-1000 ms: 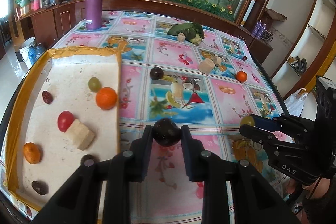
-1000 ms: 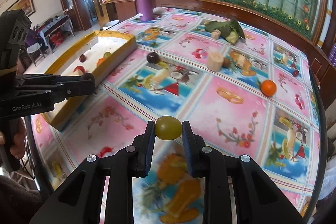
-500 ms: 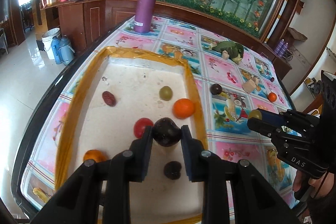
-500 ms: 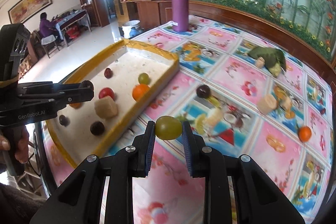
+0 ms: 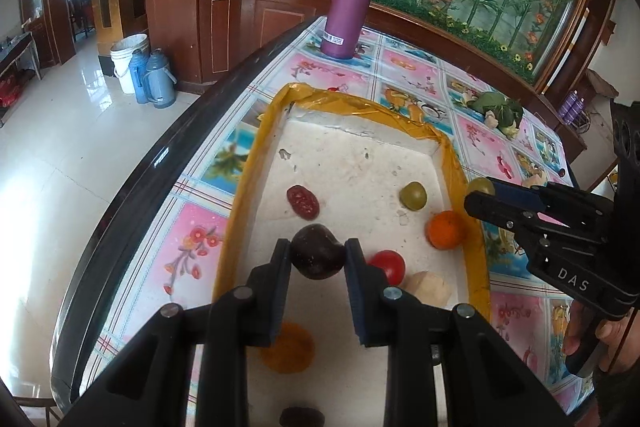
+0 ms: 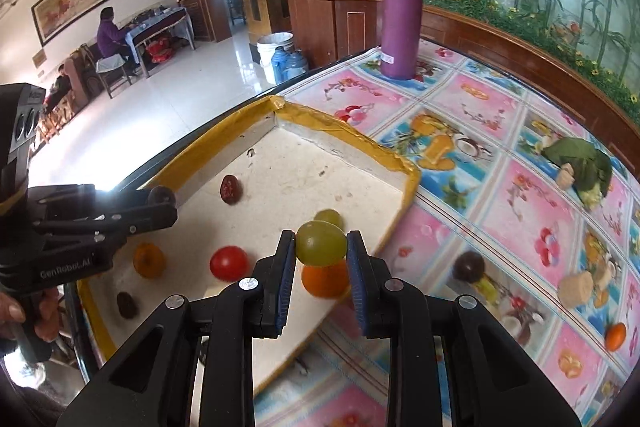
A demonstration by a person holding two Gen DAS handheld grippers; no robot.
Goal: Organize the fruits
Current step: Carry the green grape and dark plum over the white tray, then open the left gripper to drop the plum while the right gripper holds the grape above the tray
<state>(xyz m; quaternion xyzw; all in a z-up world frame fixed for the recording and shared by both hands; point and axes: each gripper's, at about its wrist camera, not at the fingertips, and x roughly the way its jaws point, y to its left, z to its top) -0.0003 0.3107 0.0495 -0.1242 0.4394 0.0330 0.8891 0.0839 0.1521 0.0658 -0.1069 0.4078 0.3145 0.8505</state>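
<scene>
You've got both hands loaded over the yellow-rimmed tray (image 5: 456, 163); your left gripper (image 5: 318, 259) is pinching a dark plum (image 5: 318, 257) between its pads, held above the tray's near half, and your right gripper (image 6: 321, 259) is clamped on a green grape (image 6: 320, 242) just over the tray's right-hand rim, above the orange (image 6: 324, 281) that already sits inside. Inside the tray you can count a fair haul: a red date (image 5: 303, 201) toward the middle, a second green grape (image 5: 413, 195) near the right wall, a cherry tomato (image 5: 387, 265), a pale chunk (image 5: 427, 287) beside it, a small orange fruit (image 5: 287, 347) and another dark fruit (image 5: 302, 418) at the near end (half hidden under your own fingers). So the sorting looks well along, though neither carried fruit is down yet; outside the tray, on the flowered tablecloth (image 6: 500, 195) to its right, a dark round fruit (image 6: 469, 265), a beige block (image 6: 575, 289), a little orange (image 6: 615, 335) and a leafy green bundle (image 6: 580, 157) farther off are waiting; by my reckoning that leaves these two drops plus a few more trips.
</scene>
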